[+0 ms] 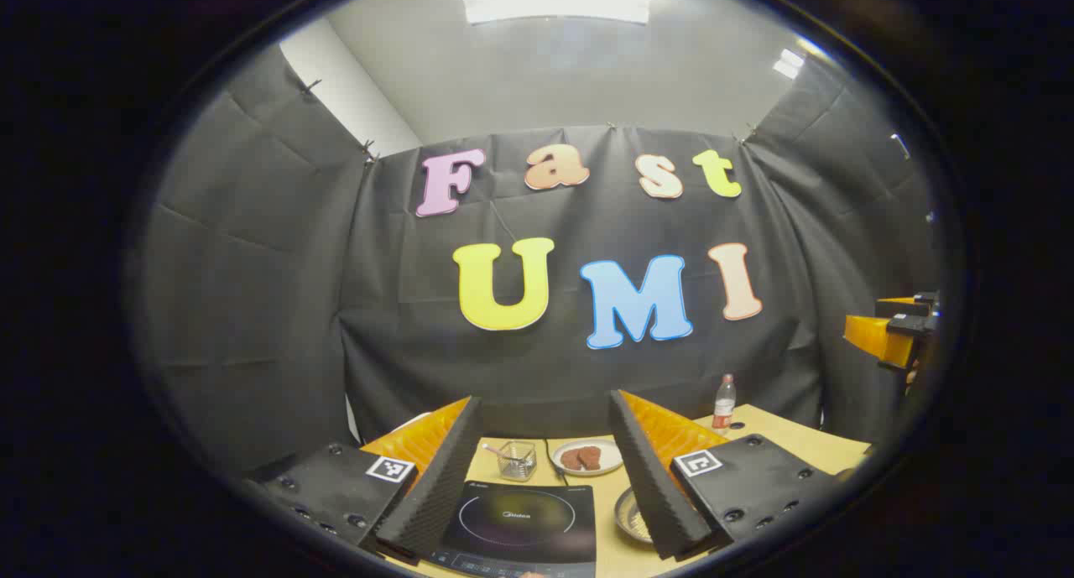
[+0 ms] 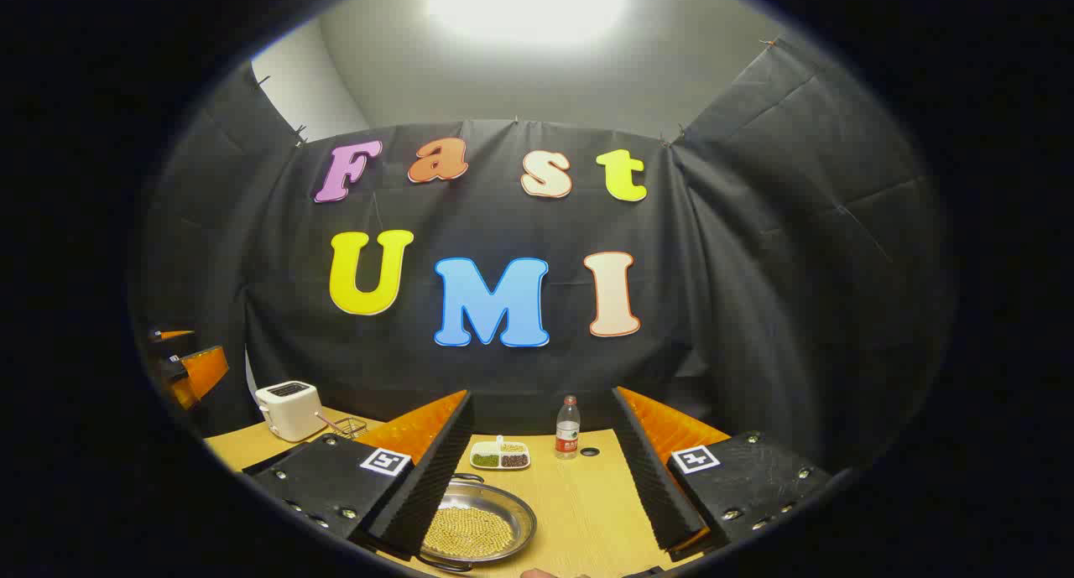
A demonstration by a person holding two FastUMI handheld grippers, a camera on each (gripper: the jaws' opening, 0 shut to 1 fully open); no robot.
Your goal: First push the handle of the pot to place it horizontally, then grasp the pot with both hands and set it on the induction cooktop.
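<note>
The black induction cooktop (image 1: 512,523) lies on the wooden table (image 1: 789,435), low between the fingers of my open left gripper (image 1: 545,398), which hovers above it and holds nothing. The pot (image 2: 478,523) is a shallow steel pan of pale yellow grains with a small loop handle (image 2: 470,478) at its far rim. It sits under the inner edge of the left finger of my open right gripper (image 2: 543,393), which is empty. A sliver of the pot (image 1: 631,515) shows just right of the cooktop, partly hidden by a finger.
Behind the cooktop stand a glass cup (image 1: 516,459) and a plate of brown food (image 1: 587,456). A bottle (image 2: 567,427) and a divided dish (image 2: 500,455) sit behind the pot. A toaster (image 2: 289,408) and a wire rack (image 2: 348,427) stand far left.
</note>
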